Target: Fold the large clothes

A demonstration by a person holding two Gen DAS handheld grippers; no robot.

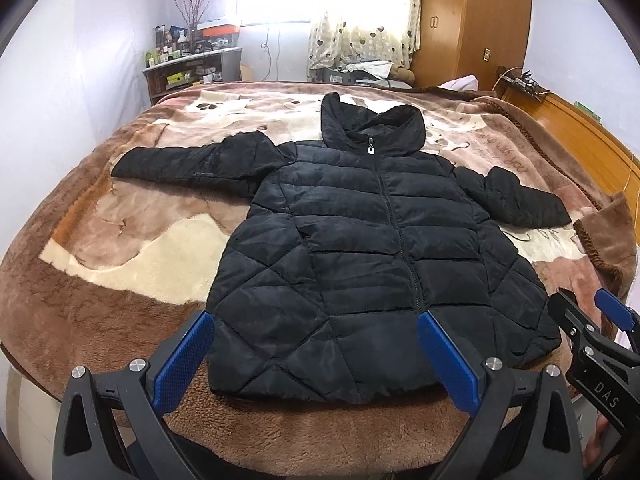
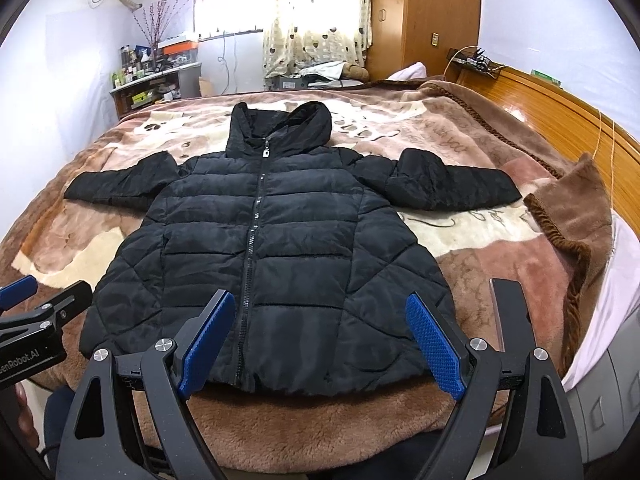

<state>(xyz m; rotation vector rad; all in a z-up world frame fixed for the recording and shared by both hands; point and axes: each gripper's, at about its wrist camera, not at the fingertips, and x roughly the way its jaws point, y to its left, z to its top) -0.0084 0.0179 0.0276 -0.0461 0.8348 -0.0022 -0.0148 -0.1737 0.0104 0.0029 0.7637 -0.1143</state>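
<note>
A black quilted hooded jacket [image 1: 360,248] [image 2: 272,248] lies flat and zipped on the bed, hood pointing away, both sleeves spread out sideways. My left gripper [image 1: 320,332] hovers open above the hem's left half, blue pads wide apart with nothing between them. My right gripper [image 2: 320,320] hangs open over the hem's right half, also empty. Each gripper shows in the other's view: the right one [image 1: 592,320] at the far right edge, the left one [image 2: 36,300] at the far left edge. Neither touches the jacket.
A brown and cream plush blanket [image 1: 120,248] [image 2: 500,248] covers the bed. A wooden headboard [image 2: 560,120] runs along the right side with a wardrobe [image 1: 472,20] behind. A cluttered shelf [image 1: 188,64] stands at the far left by the window.
</note>
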